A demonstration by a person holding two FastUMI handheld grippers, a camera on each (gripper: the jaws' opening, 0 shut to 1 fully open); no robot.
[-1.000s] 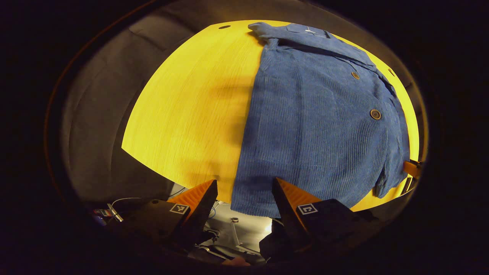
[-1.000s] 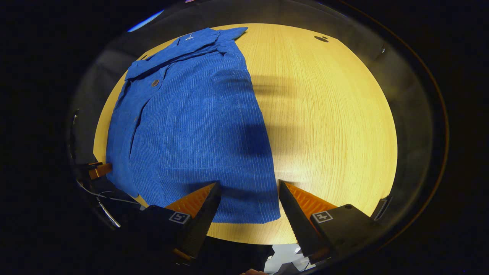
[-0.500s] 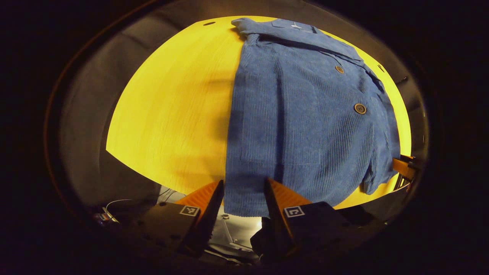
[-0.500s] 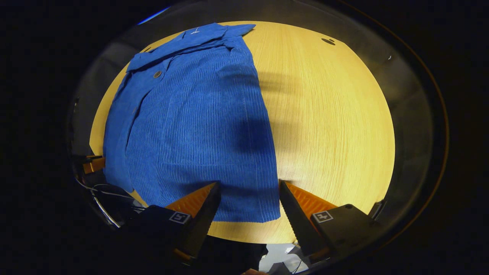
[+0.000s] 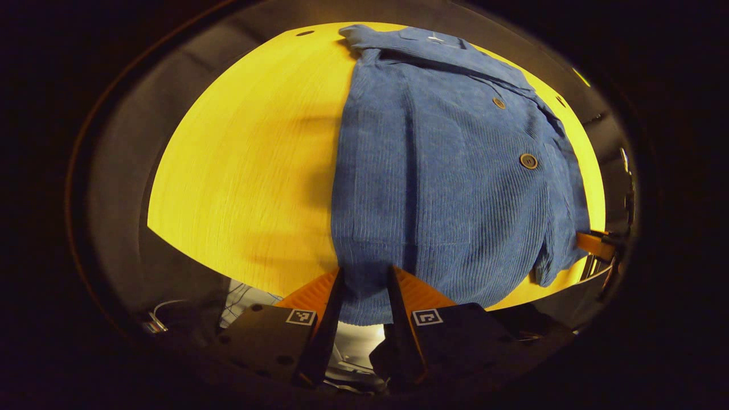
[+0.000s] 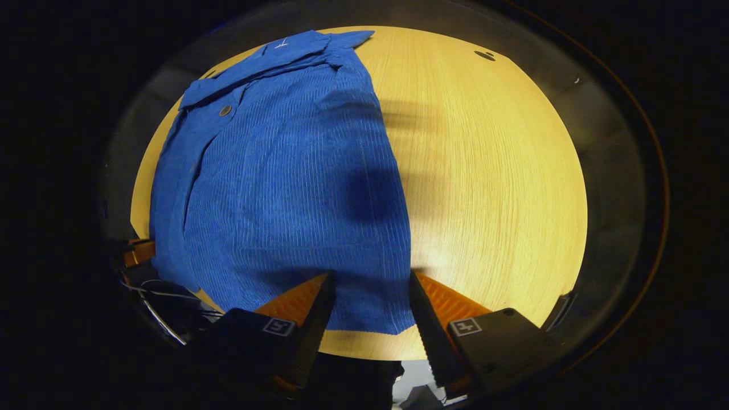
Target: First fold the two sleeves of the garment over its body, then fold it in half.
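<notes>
Left gripper (image 5: 363, 279): jaws narrowed around the near hem corner of the jacket (image 5: 450, 182), cloth between them — whether both press it cannot be told. Right gripper (image 6: 370, 285): jaws spread, straddling the opposite hem corner, not yet pinching. The jacket lies flat and buttoned on the table (image 6: 490, 171), collar at the far side, hem at the near edge. Sleeves look already folded onto the body — judged done. The fold in half remains.
</notes>
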